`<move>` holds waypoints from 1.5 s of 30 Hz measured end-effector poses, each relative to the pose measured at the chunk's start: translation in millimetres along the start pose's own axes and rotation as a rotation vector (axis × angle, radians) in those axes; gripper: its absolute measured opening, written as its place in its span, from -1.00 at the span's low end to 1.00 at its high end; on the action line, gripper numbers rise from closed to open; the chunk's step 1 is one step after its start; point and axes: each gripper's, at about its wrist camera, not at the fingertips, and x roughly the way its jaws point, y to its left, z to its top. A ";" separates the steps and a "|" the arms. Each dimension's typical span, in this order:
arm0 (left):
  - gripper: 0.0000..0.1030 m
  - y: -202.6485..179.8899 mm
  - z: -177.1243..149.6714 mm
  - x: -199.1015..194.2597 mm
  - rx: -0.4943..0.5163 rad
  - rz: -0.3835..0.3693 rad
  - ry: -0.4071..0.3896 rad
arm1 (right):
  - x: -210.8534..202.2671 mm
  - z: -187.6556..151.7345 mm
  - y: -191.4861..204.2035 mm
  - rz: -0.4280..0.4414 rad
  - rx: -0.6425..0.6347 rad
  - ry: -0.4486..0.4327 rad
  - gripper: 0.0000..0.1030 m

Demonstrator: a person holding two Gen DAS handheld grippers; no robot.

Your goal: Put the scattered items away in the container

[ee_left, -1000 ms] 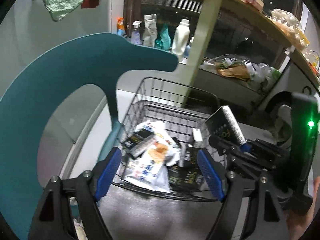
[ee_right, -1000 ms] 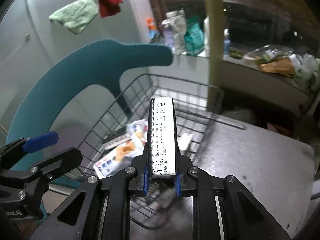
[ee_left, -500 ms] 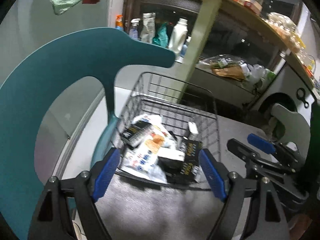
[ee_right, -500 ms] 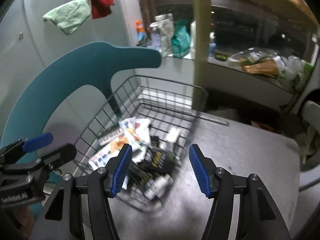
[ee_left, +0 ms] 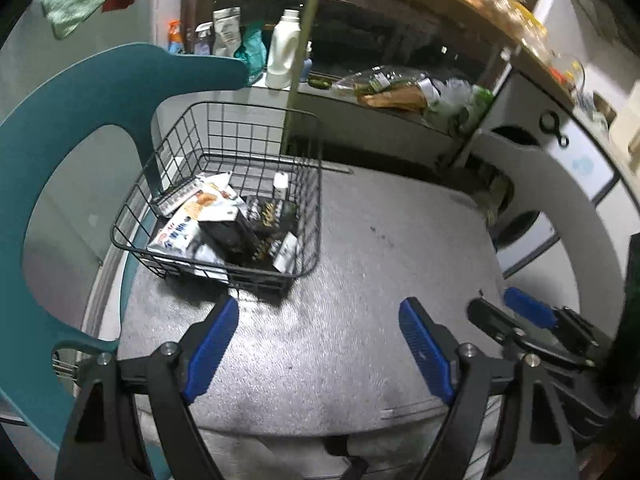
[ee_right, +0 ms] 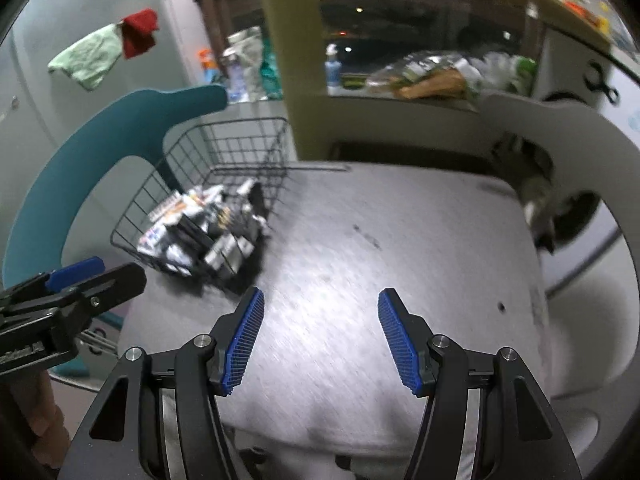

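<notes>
At ten o'clock on the tabletop (ee_left: 360, 280), the basket (ee_left: 312, 216) holds every packet (ee_left: 180, 232); left gripper (ee_left: 320, 344) and right gripper (ee_right: 320, 336) hang empty, jaws apart, likely finished.

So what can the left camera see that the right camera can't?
Only the left wrist view shows the white bottle on the back counter; in the right wrist view a yellowish post seems to hide it. Only the right wrist view shows a bit of the person's hand. Both show the wire basket full of packets, the grey table, the teal chair, and both grippers open: left, right.
</notes>
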 end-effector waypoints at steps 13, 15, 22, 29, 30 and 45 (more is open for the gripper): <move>0.63 -19.9 -9.4 6.9 0.024 0.014 0.004 | -16.2 -20.8 -30.0 -0.029 0.038 -0.016 0.16; 0.63 -19.8 -10.4 8.2 0.026 0.015 0.008 | -16.5 -22.7 -30.2 -0.035 0.035 -0.016 0.16; 0.63 -22.3 -14.2 14.6 0.035 0.012 0.025 | -18.2 -23.5 -36.2 -0.044 0.047 -0.017 0.16; 0.63 -28.3 -18.9 20.5 0.053 0.007 0.040 | -12.4 -25.1 -43.7 -0.033 0.072 -0.002 0.16; 0.63 -28.5 -19.6 21.8 0.055 0.006 0.044 | -11.8 -25.0 -43.2 -0.034 0.070 -0.001 0.16; 0.63 -34.4 -23.8 23.2 0.079 -0.013 0.059 | -7.8 -26.0 -40.8 -0.033 0.077 0.002 0.16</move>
